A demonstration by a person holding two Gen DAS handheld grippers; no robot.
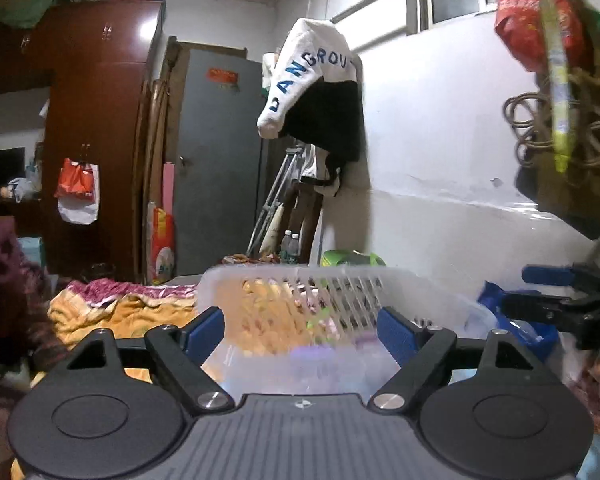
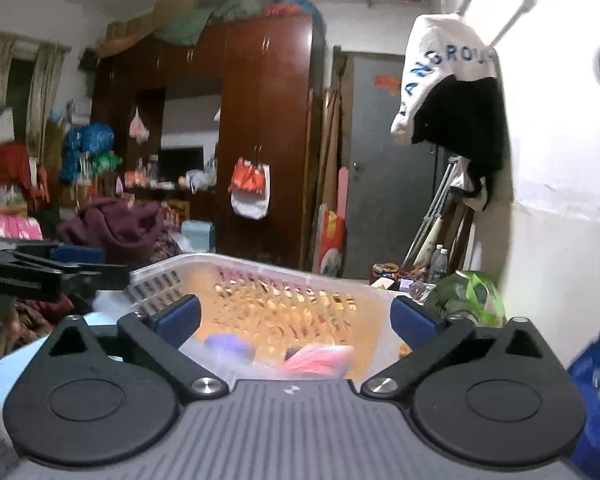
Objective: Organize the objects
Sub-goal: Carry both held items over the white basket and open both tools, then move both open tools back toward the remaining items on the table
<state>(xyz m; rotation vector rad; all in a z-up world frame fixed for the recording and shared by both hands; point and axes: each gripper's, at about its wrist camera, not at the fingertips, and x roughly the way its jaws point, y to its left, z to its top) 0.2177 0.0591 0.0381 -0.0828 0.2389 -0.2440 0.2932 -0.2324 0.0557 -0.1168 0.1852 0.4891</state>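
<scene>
1. Left claw (image 1: 300,326): black linkage arms, blue rubber pads (image 1: 206,326), silver pivot screws, two round black discs.
2. Right claw (image 2: 296,316): identical black arms and blue pads (image 2: 180,314).
3. Both bodies: grey ribbed plate with small centre emblem.

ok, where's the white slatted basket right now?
The basket sits dead ahead of both open grippers, filling the lower centre of each wrist view, on the bed with the orange blanket to its left and a green bag beyond its right corner.
</scene>
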